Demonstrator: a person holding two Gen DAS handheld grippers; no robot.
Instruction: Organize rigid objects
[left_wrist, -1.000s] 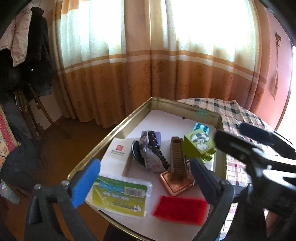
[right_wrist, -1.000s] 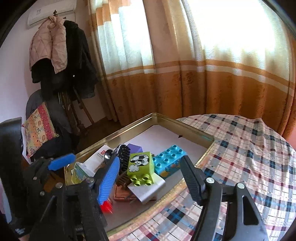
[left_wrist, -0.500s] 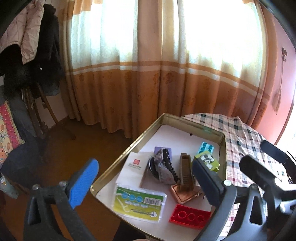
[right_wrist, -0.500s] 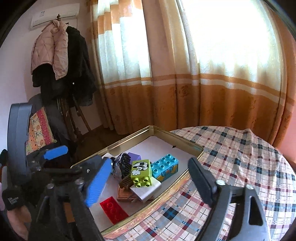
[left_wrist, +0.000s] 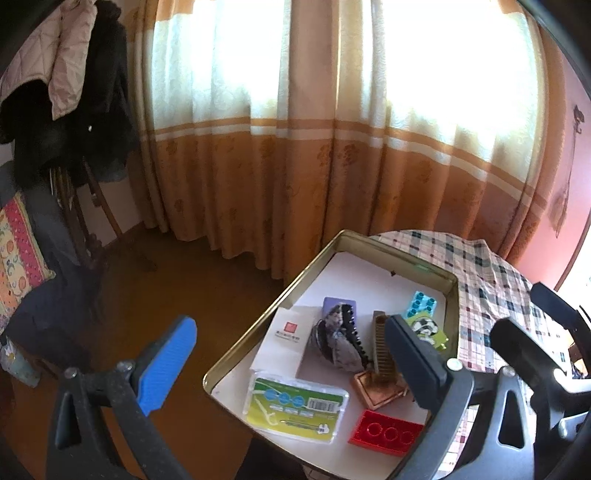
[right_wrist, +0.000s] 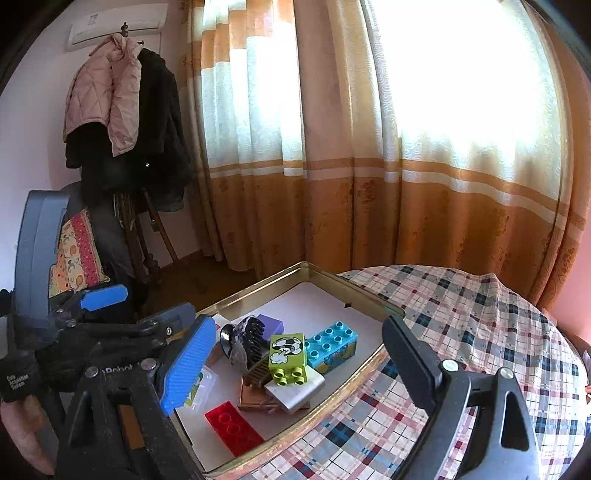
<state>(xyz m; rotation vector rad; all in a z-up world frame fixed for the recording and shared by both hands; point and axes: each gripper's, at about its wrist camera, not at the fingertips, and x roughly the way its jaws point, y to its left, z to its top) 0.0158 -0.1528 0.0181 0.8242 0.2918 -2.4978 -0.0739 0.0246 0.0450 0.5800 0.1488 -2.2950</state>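
Note:
A gold metal tray (left_wrist: 325, 251) (right_wrist: 306, 266) on a plaid-covered table holds several objects. In it lie a red brick (left_wrist: 386, 432) (right_wrist: 232, 428), a green brick with a picture (right_wrist: 288, 356), a blue brick (right_wrist: 332, 341) (left_wrist: 421, 303), a purple block (right_wrist: 271, 324), a brown comb (left_wrist: 382, 347), a copper square (left_wrist: 376, 389), a grey rock-like piece (left_wrist: 334, 341), a white card (left_wrist: 284, 341) and a floss-pick pack (left_wrist: 295, 406). My left gripper (left_wrist: 288, 369) is open and empty, raised above the tray's near left side. My right gripper (right_wrist: 295, 365) is open and empty, raised above the tray's near right.
The plaid tablecloth (right_wrist: 480, 317) covers the round table to the right of the tray. Orange-and-white curtains (left_wrist: 332, 147) hang behind. A coat rack with jackets (right_wrist: 122, 122) and a chair with a patterned cushion (right_wrist: 74, 254) stand at the left over wooden floor (left_wrist: 184, 280).
Both grippers have pulled back and up from the tray, so the tray looks smaller and farther. The green brick now rests in the tray, clear of the right gripper's fingers.

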